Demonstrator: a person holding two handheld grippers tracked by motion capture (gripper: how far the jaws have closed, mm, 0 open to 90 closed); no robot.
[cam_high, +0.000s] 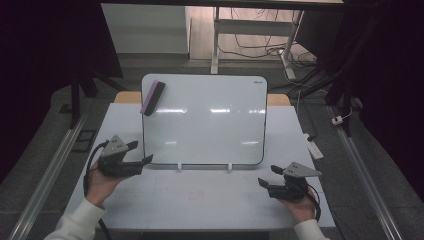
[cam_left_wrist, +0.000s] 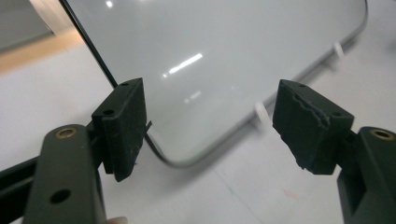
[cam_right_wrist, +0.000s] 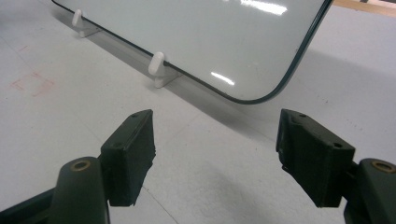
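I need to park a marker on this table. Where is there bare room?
Bare tabletop lies between the left gripper and right gripper, in front of the whiteboard. The board, with its eraser, takes up the back.

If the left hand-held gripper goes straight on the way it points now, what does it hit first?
Most likely the whiteboard: the open left hand-held gripper points at its near lower corner, with bare table between. Depth is hard to judge, so it might touch the table first.
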